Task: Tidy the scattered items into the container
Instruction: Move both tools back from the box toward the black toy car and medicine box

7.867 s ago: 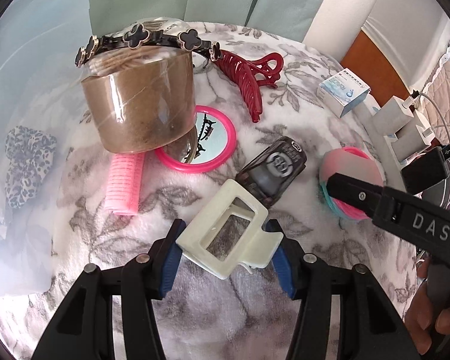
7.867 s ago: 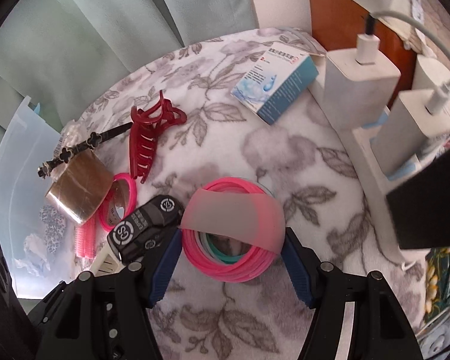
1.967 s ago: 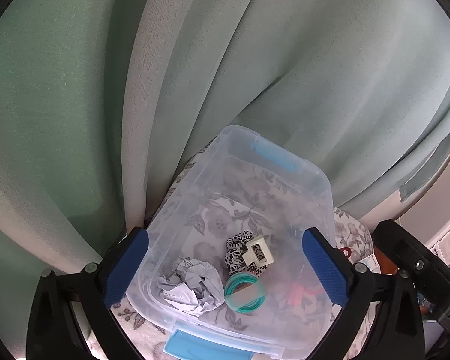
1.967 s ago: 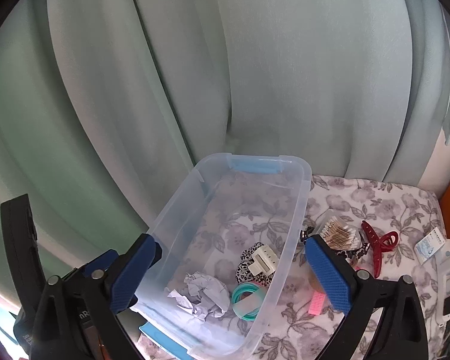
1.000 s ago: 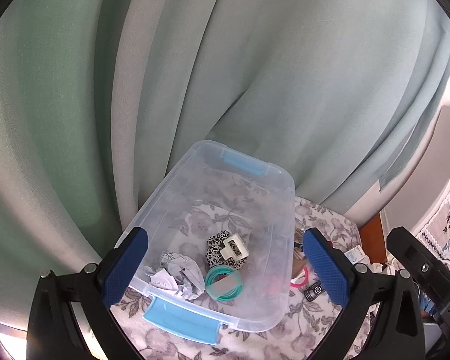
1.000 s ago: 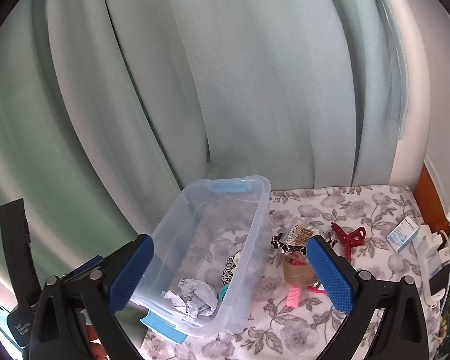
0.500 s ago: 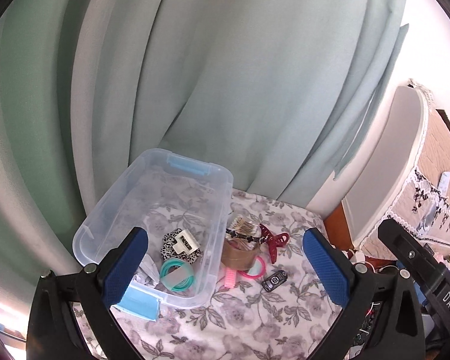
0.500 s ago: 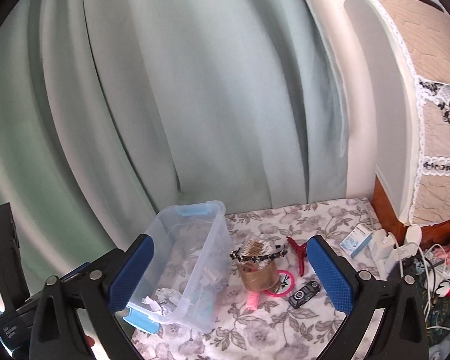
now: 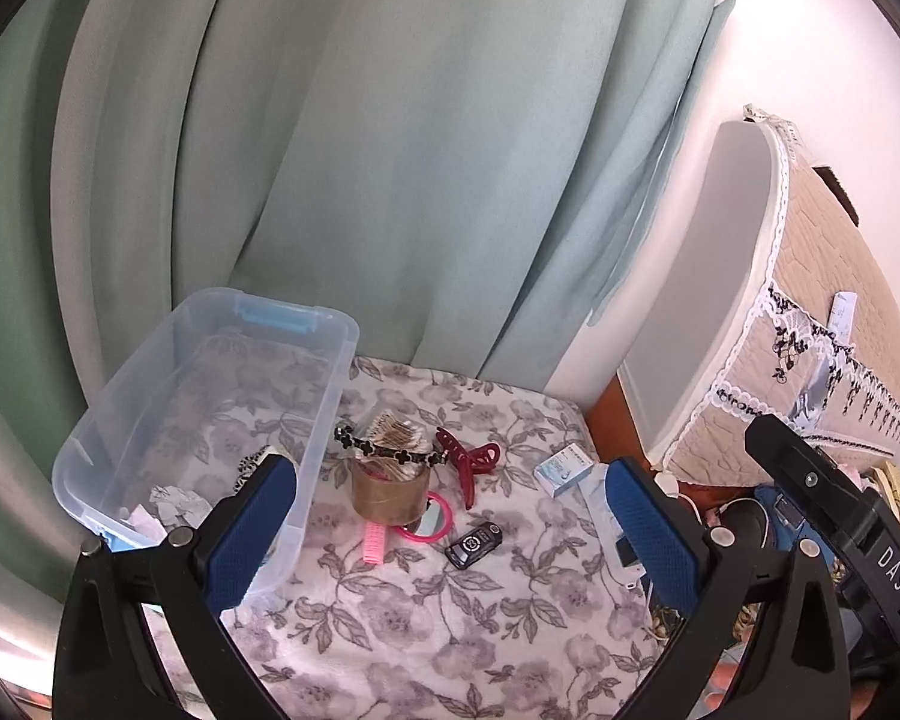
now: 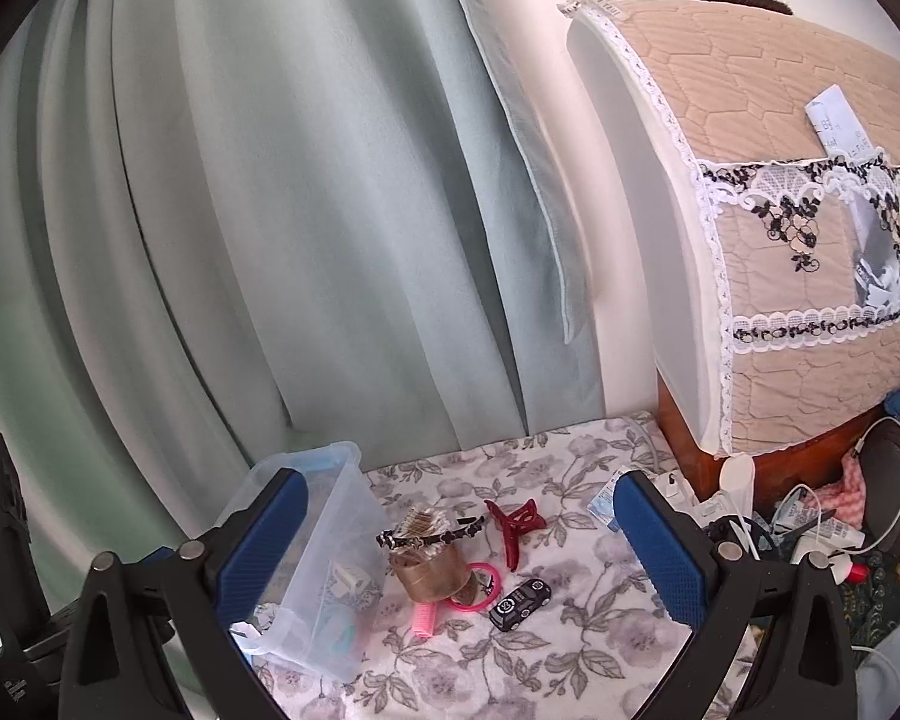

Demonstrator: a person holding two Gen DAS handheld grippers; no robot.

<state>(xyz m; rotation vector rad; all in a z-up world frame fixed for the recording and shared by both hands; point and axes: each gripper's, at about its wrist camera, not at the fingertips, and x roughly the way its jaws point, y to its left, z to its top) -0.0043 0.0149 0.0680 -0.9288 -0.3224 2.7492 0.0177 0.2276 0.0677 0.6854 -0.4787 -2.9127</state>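
A clear plastic bin (image 9: 330, 384) (image 10: 336, 534) stands at the left on the floral cloth, holding crumpled paper (image 9: 171, 501), a leopard scrunchie and other items. Right of it lie a brown tape roll (image 9: 387, 492) (image 10: 432, 579) with a black clover headband (image 9: 384, 450) on top, a red claw clip (image 9: 468, 465) (image 10: 513, 525), a pink mirror (image 9: 429, 525), a pink roller (image 9: 373, 542) and a black toy car (image 9: 474, 543) (image 10: 519, 600). My left gripper (image 9: 450, 534) and right gripper (image 10: 462, 552) are both wide open, empty, high above the cloth.
A small blue-white box (image 9: 564, 471) lies at the right of the cloth. Chargers and cables (image 10: 744, 516) crowd the right edge. A quilted covered appliance (image 10: 780, 210) stands on the right. Green curtains (image 9: 360, 150) hang behind.
Both grippers have pulled back and up from the bin and swung right, so the scattered items and the right-hand clutter come into view. Both stay open and empty.
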